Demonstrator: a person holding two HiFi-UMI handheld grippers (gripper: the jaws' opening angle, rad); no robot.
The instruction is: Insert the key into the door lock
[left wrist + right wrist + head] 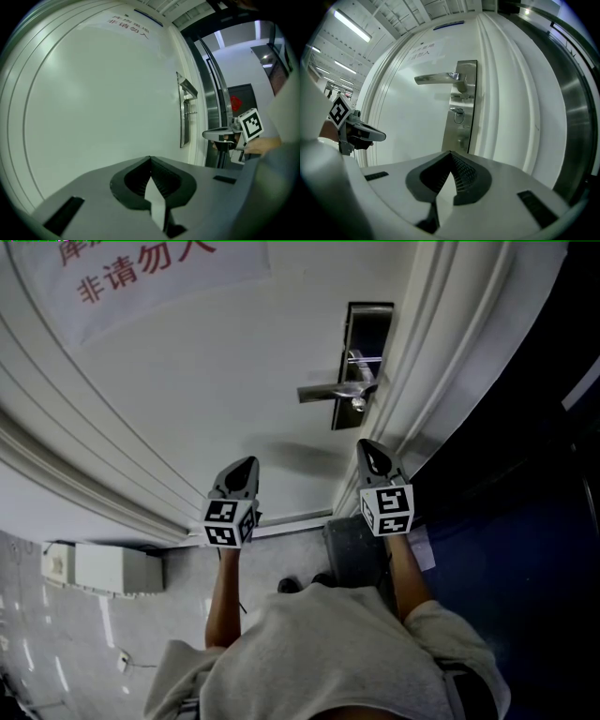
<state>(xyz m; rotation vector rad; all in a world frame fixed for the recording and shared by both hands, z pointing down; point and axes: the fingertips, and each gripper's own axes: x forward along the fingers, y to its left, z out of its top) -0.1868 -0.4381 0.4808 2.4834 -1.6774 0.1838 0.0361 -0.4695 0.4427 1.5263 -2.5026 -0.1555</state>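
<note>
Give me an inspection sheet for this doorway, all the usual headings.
Surface: white door with a paper sign in red print.
Job's things: metal lock plate with lever handle; a small ring hangs below the handle; no key made out.
Clutter: white box on the floor.
Grippers: left gripper and right gripper both shut, empty, not touching the door.
Cables: nothing seen.
Surroundings: ceiling lights; steel panel right of the door.

A paper notice [141,277] with red characters (only partly in view) hangs at eleven o'clock; a white box [117,568] sits on the glossy floor [56,652] at eight o'clock.
</note>
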